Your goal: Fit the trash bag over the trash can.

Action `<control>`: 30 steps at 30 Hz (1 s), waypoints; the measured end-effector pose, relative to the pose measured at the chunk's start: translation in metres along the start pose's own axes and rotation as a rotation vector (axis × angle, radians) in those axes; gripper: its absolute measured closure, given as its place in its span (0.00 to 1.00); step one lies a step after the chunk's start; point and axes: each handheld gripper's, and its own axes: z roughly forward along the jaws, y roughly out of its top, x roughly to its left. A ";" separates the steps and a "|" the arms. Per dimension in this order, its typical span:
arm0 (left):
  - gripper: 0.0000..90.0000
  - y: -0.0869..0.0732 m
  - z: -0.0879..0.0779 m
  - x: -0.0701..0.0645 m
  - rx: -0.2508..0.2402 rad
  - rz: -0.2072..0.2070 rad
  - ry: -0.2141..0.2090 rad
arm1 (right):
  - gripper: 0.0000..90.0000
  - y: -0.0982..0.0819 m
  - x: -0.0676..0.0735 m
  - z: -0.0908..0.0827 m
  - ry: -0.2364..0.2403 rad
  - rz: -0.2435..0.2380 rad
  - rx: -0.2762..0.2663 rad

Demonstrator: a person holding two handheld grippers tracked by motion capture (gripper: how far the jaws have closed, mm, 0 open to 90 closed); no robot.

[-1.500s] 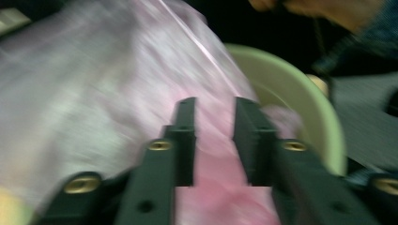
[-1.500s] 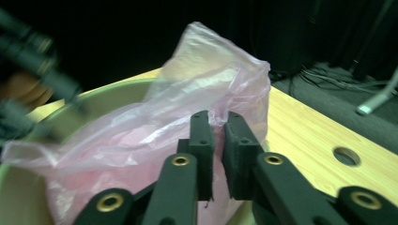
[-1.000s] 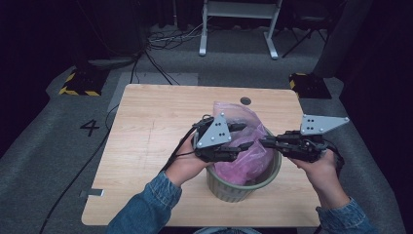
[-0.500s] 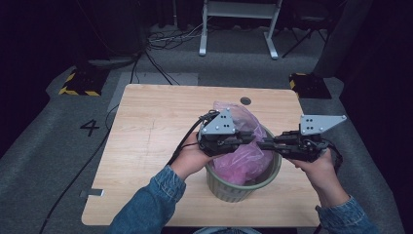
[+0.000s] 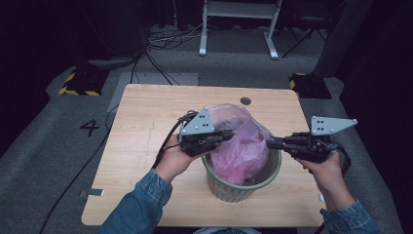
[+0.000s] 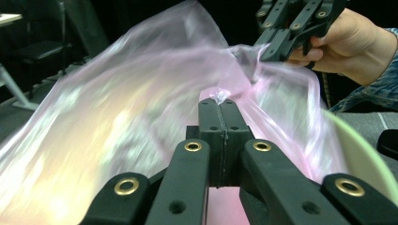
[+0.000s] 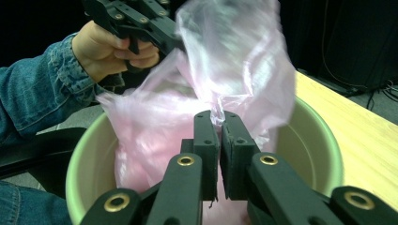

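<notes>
A thin pink plastic bag sits in a pale green round bin near the table's front edge, its top billowing above the rim. My left gripper is at the bin's left side, shut on a fold of the bag's edge. From the right, my right gripper pinches the bag's opposite edge, jaws closed on the film. The bag stretches between the two grips over the bin. The right gripper shows across the bag in the left gripper view.
The bin stands on a light wooden table with a small round hole near its far edge. Beyond are a grey floor with cables, a painted number, yellow-black blocks and a white stand.
My left gripper has moved right, in over the bin's rim, and has closed on the bag's edge. The right gripper has held its grip in place.
</notes>
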 end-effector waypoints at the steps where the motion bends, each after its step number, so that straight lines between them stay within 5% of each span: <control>1: 1.00 -0.003 -0.004 0.001 -0.007 -0.010 -0.002 | 0.96 -0.003 -0.001 -0.003 -0.003 0.008 -0.005; 13: 1.00 -0.035 -0.041 0.014 -0.044 -0.087 0.032 | 0.99 -0.027 -0.006 -0.032 -0.045 0.032 -0.024; 30: 1.00 -0.094 -0.086 0.012 -0.010 -0.161 0.069 | 0.99 -0.079 0.000 -0.067 -0.088 0.085 -0.011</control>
